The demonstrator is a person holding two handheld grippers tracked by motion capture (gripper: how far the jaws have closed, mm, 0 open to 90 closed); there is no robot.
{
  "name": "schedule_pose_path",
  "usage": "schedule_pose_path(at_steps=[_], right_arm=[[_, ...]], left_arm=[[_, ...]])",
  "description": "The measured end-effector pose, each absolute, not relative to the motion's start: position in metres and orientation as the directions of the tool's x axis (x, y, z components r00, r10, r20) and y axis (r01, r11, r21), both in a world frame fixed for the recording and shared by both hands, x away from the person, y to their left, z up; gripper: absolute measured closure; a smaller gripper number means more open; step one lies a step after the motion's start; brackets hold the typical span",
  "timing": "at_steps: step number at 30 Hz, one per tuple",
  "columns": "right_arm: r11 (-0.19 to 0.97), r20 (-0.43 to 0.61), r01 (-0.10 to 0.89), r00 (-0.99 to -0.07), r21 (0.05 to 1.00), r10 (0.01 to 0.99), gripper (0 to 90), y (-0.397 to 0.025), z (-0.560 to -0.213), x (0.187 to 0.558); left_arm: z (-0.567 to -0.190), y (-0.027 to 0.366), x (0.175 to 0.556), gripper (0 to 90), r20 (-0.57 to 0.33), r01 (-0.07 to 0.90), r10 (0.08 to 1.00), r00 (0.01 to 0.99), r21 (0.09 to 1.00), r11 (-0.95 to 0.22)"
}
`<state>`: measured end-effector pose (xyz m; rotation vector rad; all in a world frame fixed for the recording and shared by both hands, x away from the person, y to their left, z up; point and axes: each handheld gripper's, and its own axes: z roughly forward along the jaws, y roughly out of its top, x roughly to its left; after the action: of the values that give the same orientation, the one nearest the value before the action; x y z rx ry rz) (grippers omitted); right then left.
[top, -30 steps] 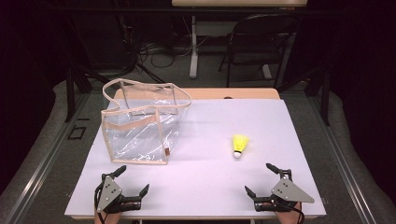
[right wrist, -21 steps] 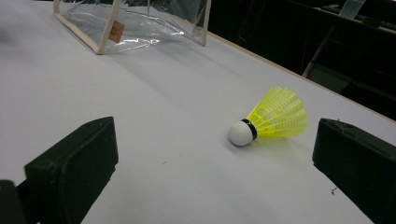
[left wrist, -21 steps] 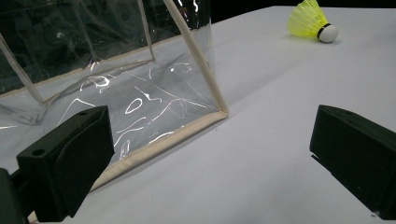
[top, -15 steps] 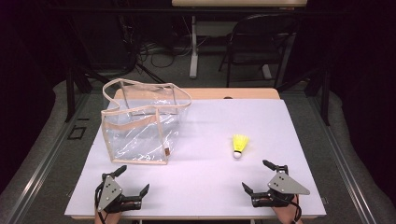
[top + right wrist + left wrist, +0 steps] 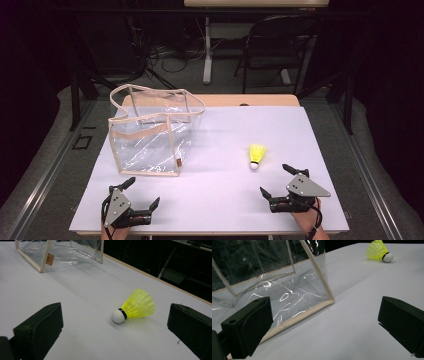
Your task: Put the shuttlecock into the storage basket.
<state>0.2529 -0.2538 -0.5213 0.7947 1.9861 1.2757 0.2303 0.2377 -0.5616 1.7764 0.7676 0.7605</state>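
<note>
Just ahead of open jaws: shuttlecock (image 5: 135, 306)

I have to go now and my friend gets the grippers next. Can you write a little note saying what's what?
Left gripper: open, empty, low over the table near the clear bag.
Right gripper: open, empty, pointed at the yellow shuttlecock.
The shuttlecock lies on its side on the white table, to the right of the bag, touching neither gripper.
Done: nothing picked up.
Left: probably grab the shuttlecock and drop it into the bag.
</note>
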Motion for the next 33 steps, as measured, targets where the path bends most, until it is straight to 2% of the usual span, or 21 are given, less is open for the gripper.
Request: schedule_pose_path(at_steps=[33], right_arm=[[0.383, -0.196, 0.175, -0.628, 0.907, 0.753, 0.1, -0.248, -0.500, 0.292]], left_arm=[[-0.561, 0.238, 0.230, 0.0, 0.144, 0.146, 0.787, 0.600, 0.947, -0.285]])
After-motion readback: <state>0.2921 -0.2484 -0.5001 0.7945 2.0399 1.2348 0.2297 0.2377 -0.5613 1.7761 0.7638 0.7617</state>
